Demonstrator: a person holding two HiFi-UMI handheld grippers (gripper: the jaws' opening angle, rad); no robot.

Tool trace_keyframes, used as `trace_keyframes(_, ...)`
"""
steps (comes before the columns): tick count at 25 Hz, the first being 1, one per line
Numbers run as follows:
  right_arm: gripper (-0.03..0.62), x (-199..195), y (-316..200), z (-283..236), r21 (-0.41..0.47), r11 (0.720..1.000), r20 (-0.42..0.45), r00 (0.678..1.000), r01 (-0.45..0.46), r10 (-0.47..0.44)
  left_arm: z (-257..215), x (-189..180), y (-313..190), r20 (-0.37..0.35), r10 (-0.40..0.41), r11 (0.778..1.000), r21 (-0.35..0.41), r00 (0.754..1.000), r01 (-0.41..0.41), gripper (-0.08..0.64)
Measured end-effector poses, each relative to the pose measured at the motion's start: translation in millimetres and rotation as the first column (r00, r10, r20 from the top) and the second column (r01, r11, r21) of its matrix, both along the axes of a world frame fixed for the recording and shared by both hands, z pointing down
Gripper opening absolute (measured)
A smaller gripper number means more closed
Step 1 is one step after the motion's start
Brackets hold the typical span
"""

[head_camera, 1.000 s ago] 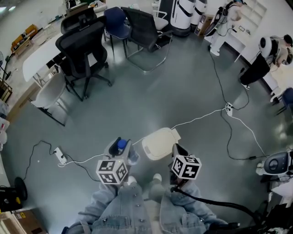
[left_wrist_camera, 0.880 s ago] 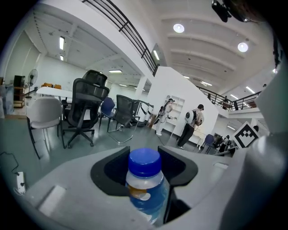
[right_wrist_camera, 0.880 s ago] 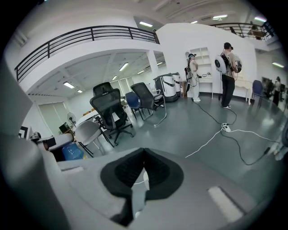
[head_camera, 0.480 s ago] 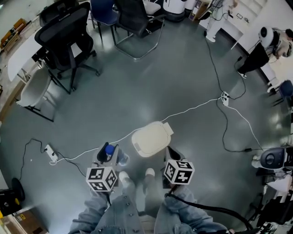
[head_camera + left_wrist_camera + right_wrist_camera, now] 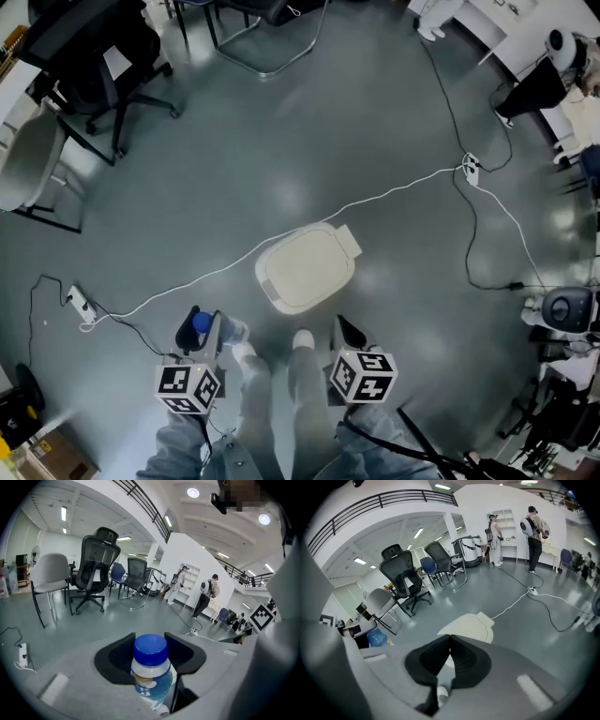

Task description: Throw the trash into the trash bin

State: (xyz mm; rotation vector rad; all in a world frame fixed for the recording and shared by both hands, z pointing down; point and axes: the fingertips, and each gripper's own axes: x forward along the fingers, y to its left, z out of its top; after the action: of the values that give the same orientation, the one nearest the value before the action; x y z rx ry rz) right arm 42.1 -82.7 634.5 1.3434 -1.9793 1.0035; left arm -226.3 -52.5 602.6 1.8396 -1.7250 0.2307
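Both hands are held low and close in front of the person, denim sleeves point(image 5: 183, 450) just showing, and each pair of tongs is tipped forward and down toward the floor point(image 5: 281, 159). The left tongs point(image 5: 204, 326) are clamped on a clear bottle point(image 5: 151, 674), its blue cap point(image 5: 150, 648) poking out past the pads. The right tongs point(image 5: 450, 639) are pressed together with nothing in them. The cream-topped trash bin point(image 5: 305, 269) sits on the floor just ahead, between the two pairs of tongs.

Below me spreads a glossy grey floor point(image 5: 281, 159), crossed by a thin white cable point(image 5: 412, 185), with black mesh office chairs point(image 5: 94, 47) beyond.
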Motion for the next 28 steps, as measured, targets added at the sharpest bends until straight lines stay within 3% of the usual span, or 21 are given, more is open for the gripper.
trace_keyframes(4,0.003,-0.8,13.5,53.7,-0.038,0.999,0.005,1.000,-0.022,0.023,57.2,-4.6,7.2,0.009,0.000,0.999,-0.048,1.000,0.001,0.204)
trace_keyframes(8,0.003,-6.4,28.8,89.3,-0.069,0.997,0.008,0.999,-0.045,0.046,85.8,-14.9,17.7,0.023,0.006,0.997,-0.080,1.000,-0.004,0.204)
trace_keyframes(15,0.003,-20.2,25.6,116.4,-0.070,0.996,0.003,0.999,-0.048,0.048,102.5,-26.0,13.5,0.047,0.035,0.995,-0.091,0.998,-0.030,0.205)
trace_keyframes(28,0.003,-90.9,17.3,143.3,-0.068,0.997,0.011,0.999,-0.042,0.043,124.7,-82.2,5.6,0.091,0.058,0.990,-0.131,0.994,-0.046,0.204)
